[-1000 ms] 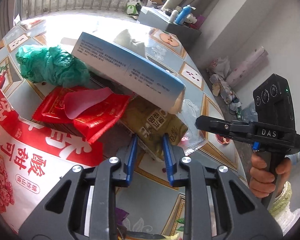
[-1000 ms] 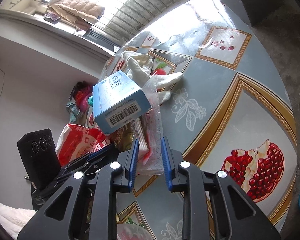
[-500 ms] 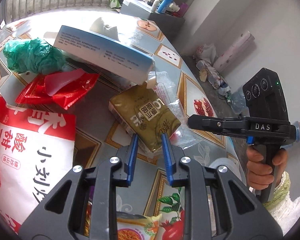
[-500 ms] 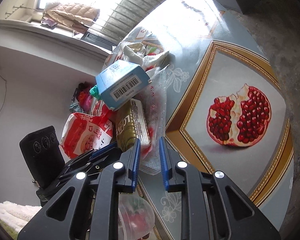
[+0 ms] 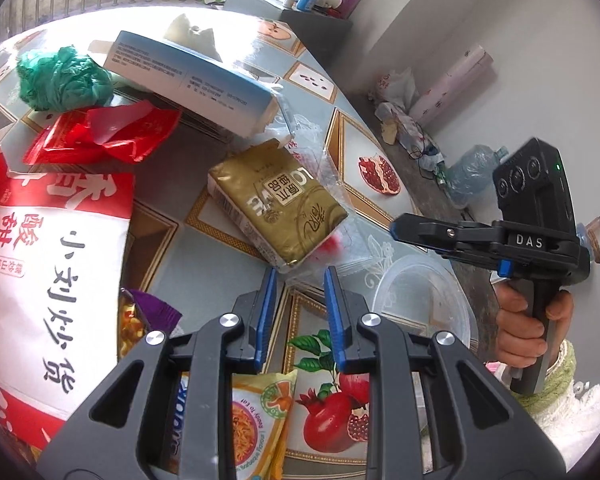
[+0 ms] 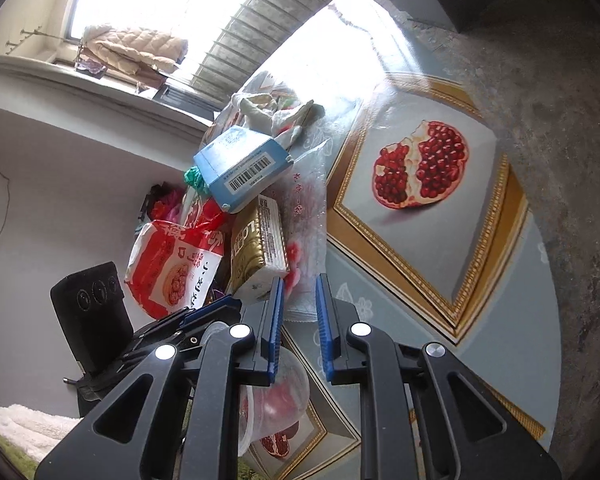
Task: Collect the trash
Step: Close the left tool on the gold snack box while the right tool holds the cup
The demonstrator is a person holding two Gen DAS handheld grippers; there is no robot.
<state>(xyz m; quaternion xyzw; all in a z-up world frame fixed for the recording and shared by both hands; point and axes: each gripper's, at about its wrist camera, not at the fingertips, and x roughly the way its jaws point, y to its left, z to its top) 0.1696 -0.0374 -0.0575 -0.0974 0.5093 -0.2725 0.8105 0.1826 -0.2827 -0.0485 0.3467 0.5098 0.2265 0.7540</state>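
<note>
A pile of trash lies on the fruit-print table: a gold packet on clear plastic wrap, a blue-white box, a red wrapper, a green bag and a big red-white snack bag. My left gripper is open and empty, just short of the gold packet. My right gripper is open and empty, its tips at the edge of the clear wrap beside the gold packet. The right gripper also shows in the left wrist view.
A clear plastic tub stands on the table between the grippers; it also shows in the right wrist view. A noodle packet and a purple wrapper lie near the table's front. The table edge drops to a concrete floor.
Both grippers have drawn back from the pile; the gold packet and box now sit farther ahead. The clear tub has come into view between them. The jaws stay open.
</note>
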